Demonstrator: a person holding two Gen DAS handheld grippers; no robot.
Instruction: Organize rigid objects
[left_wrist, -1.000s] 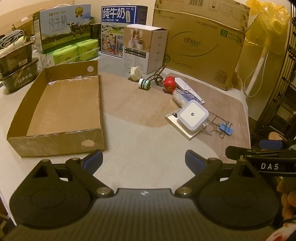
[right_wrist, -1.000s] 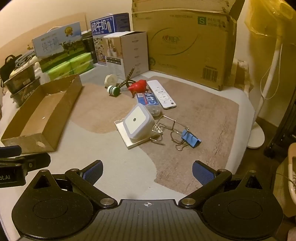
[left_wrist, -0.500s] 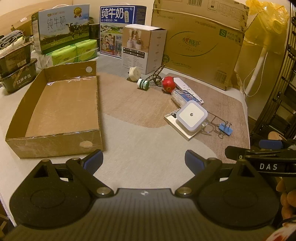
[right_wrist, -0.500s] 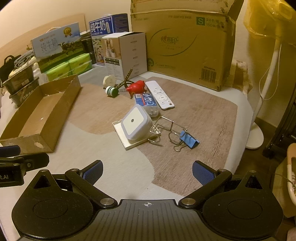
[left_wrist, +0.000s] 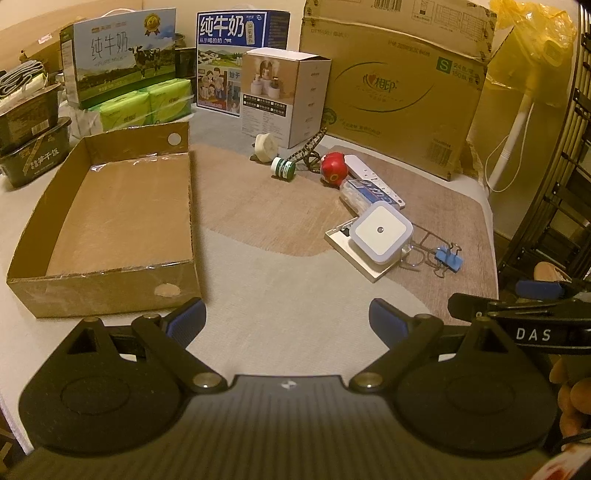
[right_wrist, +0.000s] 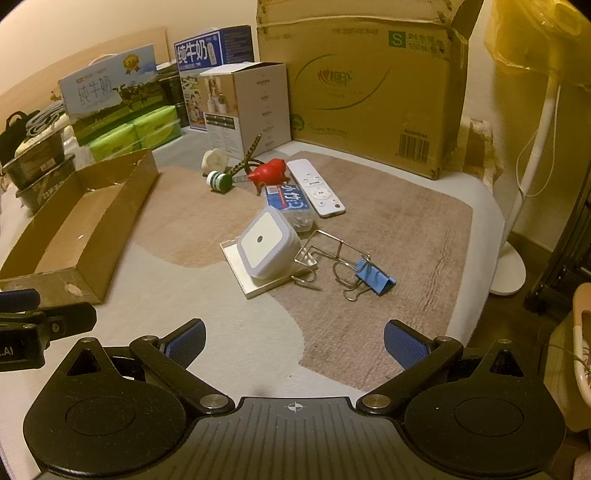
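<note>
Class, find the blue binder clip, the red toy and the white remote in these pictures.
blue binder clip (right_wrist: 376, 281), right wrist view, blue body.
red toy (right_wrist: 269, 172), right wrist view, rounded body.
white remote (right_wrist: 318, 189), right wrist view, button face.

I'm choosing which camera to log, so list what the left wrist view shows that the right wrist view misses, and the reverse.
Only the left wrist view shows the whole floor of the cardboard tray, bare, plus the right tongs from the side.

Only the right wrist view shows the fan's round base and the remote's buttons unblocked.

Both show the white night light, the blue binder clip, the red toy, and open tongs holding nothing.
</note>
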